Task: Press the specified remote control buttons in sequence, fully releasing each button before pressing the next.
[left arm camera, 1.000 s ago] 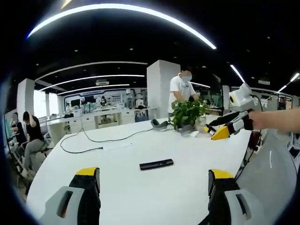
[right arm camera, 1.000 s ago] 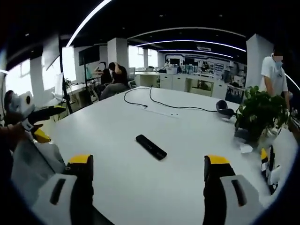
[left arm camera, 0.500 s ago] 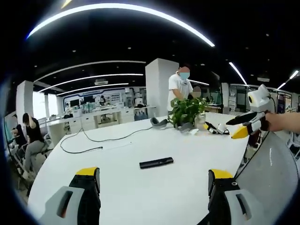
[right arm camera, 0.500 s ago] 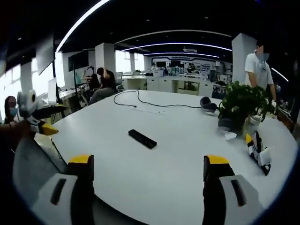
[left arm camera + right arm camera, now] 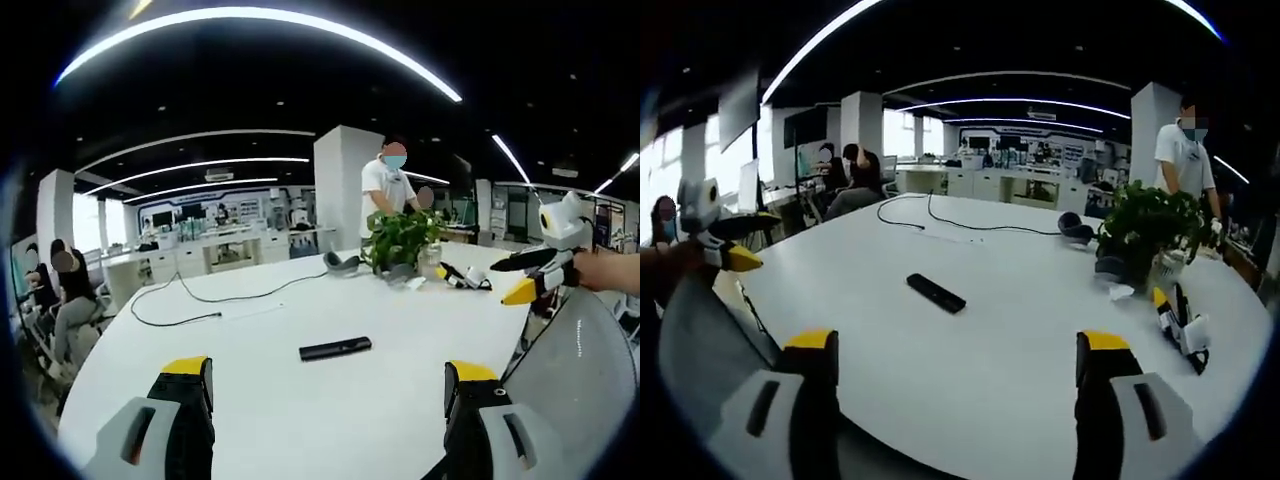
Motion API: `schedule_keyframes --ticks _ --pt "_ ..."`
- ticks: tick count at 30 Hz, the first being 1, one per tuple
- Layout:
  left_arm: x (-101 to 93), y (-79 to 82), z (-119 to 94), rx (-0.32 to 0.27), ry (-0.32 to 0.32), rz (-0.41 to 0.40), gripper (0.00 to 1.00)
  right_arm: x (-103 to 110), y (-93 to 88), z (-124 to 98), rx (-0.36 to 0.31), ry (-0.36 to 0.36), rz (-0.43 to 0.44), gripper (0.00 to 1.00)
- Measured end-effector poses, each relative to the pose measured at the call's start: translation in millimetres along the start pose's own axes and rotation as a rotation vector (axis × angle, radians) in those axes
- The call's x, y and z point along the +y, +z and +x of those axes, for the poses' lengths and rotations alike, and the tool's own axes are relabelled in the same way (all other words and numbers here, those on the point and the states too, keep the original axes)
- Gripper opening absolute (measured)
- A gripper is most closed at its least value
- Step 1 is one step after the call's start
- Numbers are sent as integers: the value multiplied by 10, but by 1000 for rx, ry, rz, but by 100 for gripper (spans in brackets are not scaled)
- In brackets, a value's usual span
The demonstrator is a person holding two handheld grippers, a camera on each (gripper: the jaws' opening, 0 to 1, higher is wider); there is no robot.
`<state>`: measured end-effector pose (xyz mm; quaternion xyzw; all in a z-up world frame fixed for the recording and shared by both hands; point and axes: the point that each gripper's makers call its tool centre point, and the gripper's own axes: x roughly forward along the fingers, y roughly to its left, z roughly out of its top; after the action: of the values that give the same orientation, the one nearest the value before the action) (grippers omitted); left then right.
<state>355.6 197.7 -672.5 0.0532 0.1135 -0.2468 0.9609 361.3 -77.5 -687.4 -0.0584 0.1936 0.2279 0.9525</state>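
A: How far along is the button sequence judged to be?

B: No progress can be read from the pictures. The remote control (image 5: 335,348) is seen lying flat on the white table (image 5: 280,410), untouched, well apart from both tools. No button state can be made out; the remote is too small for that.

A: What is noted of the left gripper (image 5: 328,395)?

B: Its jaws are spread wide with nothing between them, held short of the remote, which lies ahead of the gap. In the right gripper view the same tool (image 5: 728,250) is seen off to the side of the remote, beyond the table edge.

A: And the right gripper (image 5: 958,372)?

B: Likewise spread wide and empty, with the remote (image 5: 935,293) ahead of it and well apart. In the left gripper view it (image 5: 530,275) is seen past the table edge, far from the remote.

A: What else is placed around the remote?

B: A potted plant (image 5: 403,240) stands beyond it, a black cable (image 5: 200,300) is laid beyond it to the other side, and a spare gripper (image 5: 1180,325) lies near the plant.

A: What is left, then?

B: The whole sequence, it is judged: an approach must be made, each button pressed and fully released in turn.
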Motion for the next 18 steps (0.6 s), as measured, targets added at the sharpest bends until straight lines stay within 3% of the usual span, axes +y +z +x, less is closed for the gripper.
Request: schedule_keyframes --ticks 9,18 --pt "5 -16 3 9 2 -4 100 -43 34 -21 -33 -2 30 100" --pt "-23 -11 6 7 -9 6 100 -43 -9 2 -16 0 25 100"
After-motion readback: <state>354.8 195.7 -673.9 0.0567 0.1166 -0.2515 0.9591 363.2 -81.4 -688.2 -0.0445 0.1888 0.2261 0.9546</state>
